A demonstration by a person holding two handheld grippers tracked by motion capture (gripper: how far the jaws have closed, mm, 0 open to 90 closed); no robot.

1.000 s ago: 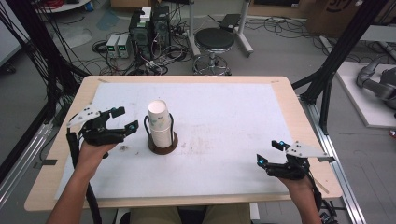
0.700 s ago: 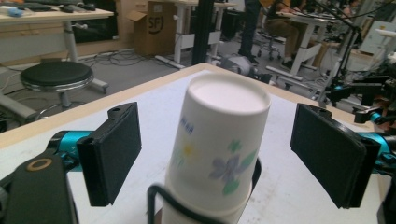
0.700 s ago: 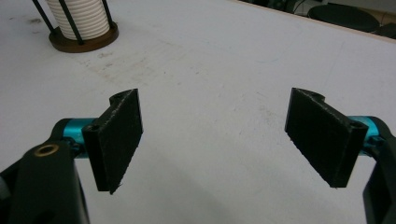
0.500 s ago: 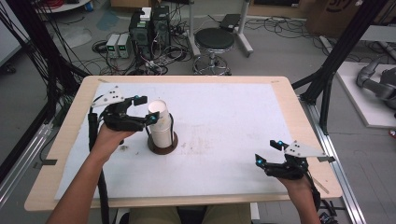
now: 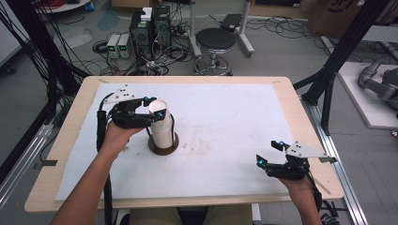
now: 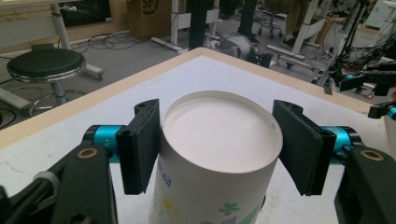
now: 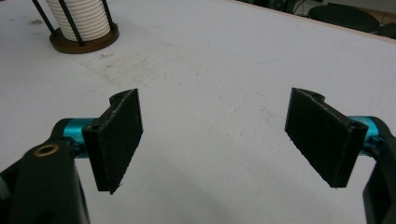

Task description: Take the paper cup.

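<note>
Moved over to cup stack [image 5: 161, 123], left gripper [image 5: 151, 108] closing; left gripper view: pads clamp top cup [image 6: 219, 140]. Right gripper [image 5: 271, 153] spread.

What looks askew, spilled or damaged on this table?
Nothing stands out. The stack of paper cups stands upright in its round brown holder, with the left gripper around the top cup. Faint grey smudges mark the white table cover.

I see a white paper cup [image 6: 219, 154] with a small green flower, a yellow sun and blue lettering printed low on its side. Its round stand [image 5: 164, 145] is dark brown. Both grippers [image 5: 152, 108] [image 5: 268, 153] are black with turquoise fittings. The table [image 5: 225, 126] is white, edged in pale wood.
</note>
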